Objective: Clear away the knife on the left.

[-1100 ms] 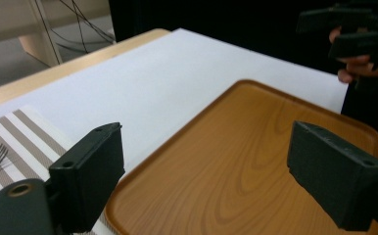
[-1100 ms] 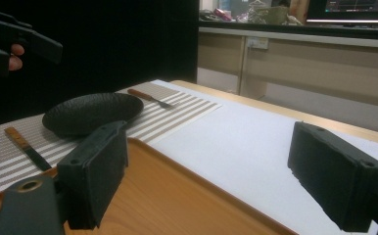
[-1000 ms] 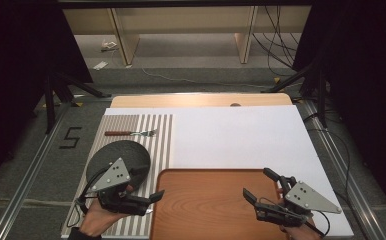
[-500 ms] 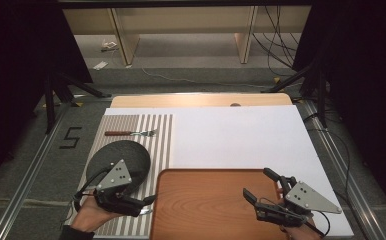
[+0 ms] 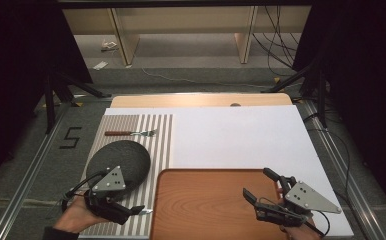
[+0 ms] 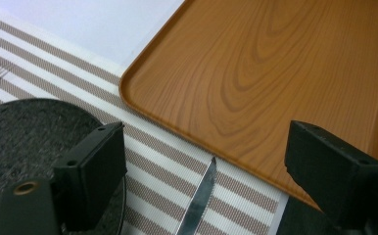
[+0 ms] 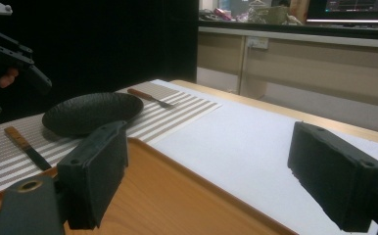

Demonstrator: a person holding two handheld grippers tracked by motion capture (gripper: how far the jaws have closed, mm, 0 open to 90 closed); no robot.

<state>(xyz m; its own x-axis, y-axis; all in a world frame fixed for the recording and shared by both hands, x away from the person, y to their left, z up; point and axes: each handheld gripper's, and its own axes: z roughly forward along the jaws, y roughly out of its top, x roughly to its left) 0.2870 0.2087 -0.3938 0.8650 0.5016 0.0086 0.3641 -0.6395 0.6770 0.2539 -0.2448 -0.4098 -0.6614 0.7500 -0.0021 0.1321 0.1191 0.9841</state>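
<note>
The knife is a table knife with a plain silver blade and a brown wooden handle. It lies flat on the striped placemat near the table's front edge, between the black plate and the wooden tray. The left gripper hangs just above it with its jaws spread wide and nothing between them; in the left gripper view the blade tip points up between the two jaws, toward the tray's rounded corner.

That view cuts the knife off at its bottom edge, so the handle is out of frame. The right gripper view shows the handle, lying on the placemat's front part. In the high view the left gripper covers most of the knife.

The right gripper hovers over the tray's right end, jaws wide apart and empty. A fork lies on the placemat beyond the plate, toward the table's far edge.
</note>
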